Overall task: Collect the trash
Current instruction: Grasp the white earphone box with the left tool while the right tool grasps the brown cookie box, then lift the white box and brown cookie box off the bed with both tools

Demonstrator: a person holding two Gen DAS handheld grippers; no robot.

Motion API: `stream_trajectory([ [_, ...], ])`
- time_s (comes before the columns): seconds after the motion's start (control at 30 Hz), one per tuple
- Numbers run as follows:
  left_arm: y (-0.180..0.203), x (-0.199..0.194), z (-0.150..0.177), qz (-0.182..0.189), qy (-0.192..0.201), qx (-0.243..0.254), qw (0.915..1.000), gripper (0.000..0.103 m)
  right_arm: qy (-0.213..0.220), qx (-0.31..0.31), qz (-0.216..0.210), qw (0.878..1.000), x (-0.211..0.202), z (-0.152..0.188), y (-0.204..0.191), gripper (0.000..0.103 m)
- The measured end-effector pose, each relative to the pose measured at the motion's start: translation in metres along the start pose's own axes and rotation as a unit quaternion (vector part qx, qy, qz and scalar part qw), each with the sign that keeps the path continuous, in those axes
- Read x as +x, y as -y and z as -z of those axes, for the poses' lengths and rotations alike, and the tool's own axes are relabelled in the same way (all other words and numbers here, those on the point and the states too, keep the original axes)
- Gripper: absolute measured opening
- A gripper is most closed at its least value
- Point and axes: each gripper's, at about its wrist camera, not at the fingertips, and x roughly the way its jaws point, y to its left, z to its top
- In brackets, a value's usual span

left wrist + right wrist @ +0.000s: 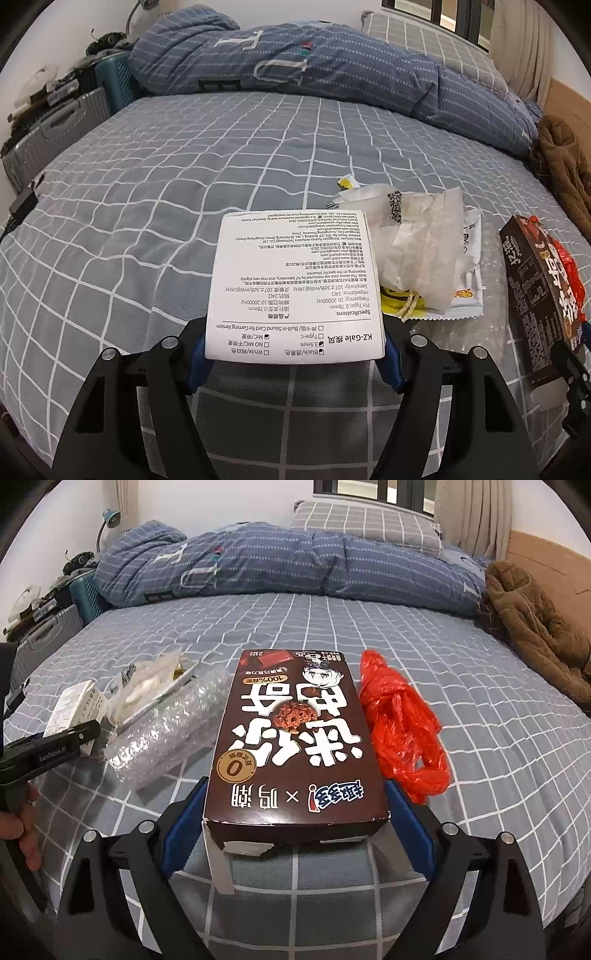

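I have the left gripper (295,354) clamped on the flat white printed carton (295,284), the right gripper (295,823) straddling the brown chocolate box (295,731), both long axes toward twelve o'clock.

My left tongs (295,354) are matt black plastic with blue rubbery pads and small shiny metal rivets. The white box (295,284) looks like smooth matt card; the brown box (295,734) is slightly glossy cardboard. The bubble wrap (166,731) is clear, bumpy plastic, the red bag (402,734) thin, crinkled, shiny plastic. The bed sheet (147,221) is soft matt cloth.
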Motion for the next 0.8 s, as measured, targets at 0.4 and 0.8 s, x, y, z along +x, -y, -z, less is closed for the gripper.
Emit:
stream_trajectory([
  [0.4,0.005,-0.023,0.0,0.002,0.006,0.0,1.0,0.069,0.024,0.002,0.001,1.0,-0.022,-0.006,0.003,0.087],
  [0.8,0.009,-0.046,0.004,0.002,0.005,0.002,1.0,0.069,0.035,0.001,-0.009,0.999,-0.05,-0.011,0.004,0.087],
])
